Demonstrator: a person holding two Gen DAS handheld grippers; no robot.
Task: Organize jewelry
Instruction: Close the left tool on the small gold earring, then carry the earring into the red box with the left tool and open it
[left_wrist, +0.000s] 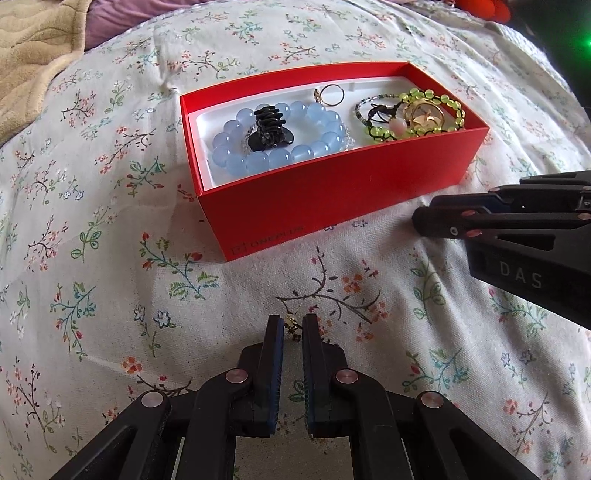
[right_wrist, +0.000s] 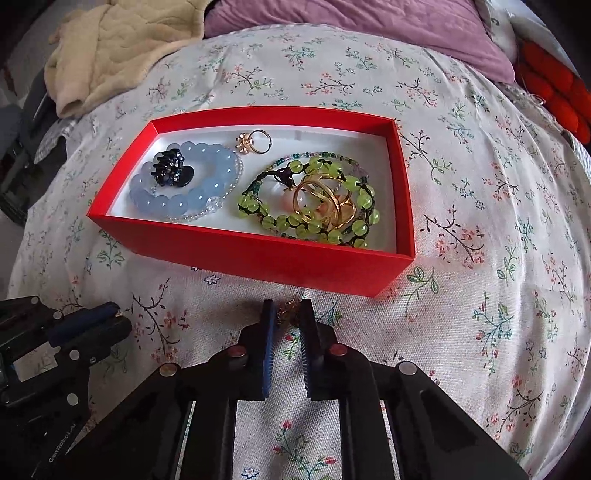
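A red box (left_wrist: 332, 199) (right_wrist: 258, 254) on the floral bedsheet holds a blue bead bracelet (left_wrist: 236, 162) (right_wrist: 207, 192), a black hair claw (left_wrist: 269, 129) (right_wrist: 170, 168), a gold ring (left_wrist: 330, 95) (right_wrist: 255, 142), a green bead bracelet (left_wrist: 448, 103) (right_wrist: 280, 221) and gold bangles (left_wrist: 424, 118) (right_wrist: 325, 206). My left gripper (left_wrist: 293, 325) is shut on a small gold earring (left_wrist: 291, 325) just above the sheet, in front of the box. My right gripper (right_wrist: 287, 312) is shut on a small gold piece (right_wrist: 288, 309) near the box's front wall; it also shows in the left wrist view (left_wrist: 419, 221).
A beige blanket (right_wrist: 122, 48) and a purple pillow (right_wrist: 369, 26) lie behind the box. A red knitted thing (right_wrist: 550, 85) sits far right. The floral sheet (left_wrist: 110, 295) spreads around the box.
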